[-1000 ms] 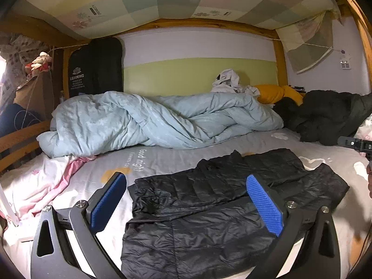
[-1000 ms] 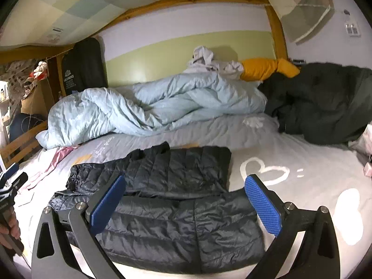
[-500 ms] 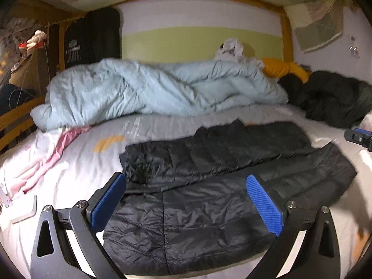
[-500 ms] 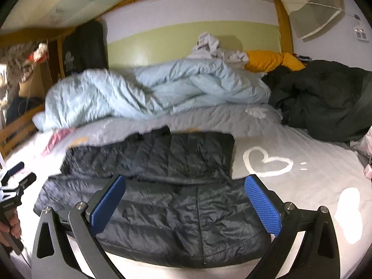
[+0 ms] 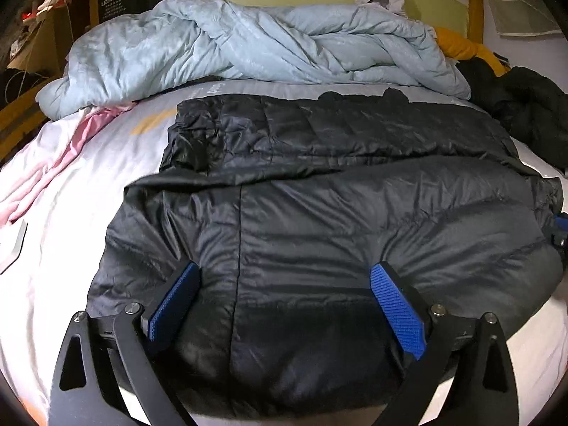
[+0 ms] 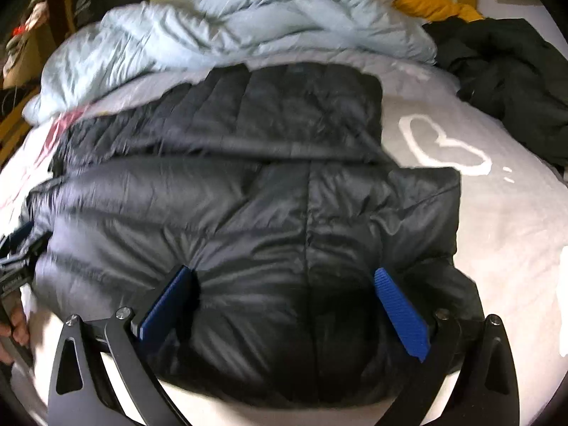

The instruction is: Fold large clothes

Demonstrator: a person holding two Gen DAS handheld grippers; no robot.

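Both grippers, left gripper (image 5: 284, 301) closing and right gripper (image 6: 284, 305) wide, press unclamped into the black quilted puffer jacket (image 5: 319, 213); pinch only its near hem.

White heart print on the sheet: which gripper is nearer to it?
Right. The right gripper presses the black jacket beside the heart print; the left gripper works the jacket's opposite end.

A black quilted jacket (image 5: 319, 220) is seen on a pale grey bed sheet (image 6: 497, 220) printed with a white heart (image 6: 443, 145); a light blue duvet (image 5: 248, 42), a pink cloth (image 5: 53, 163) and a mustard-yellow pillow (image 5: 465, 48) are seen behind; blue ribbed pads (image 5: 397, 312) are shown on the black left hand-held gripper (image 5: 284, 316).
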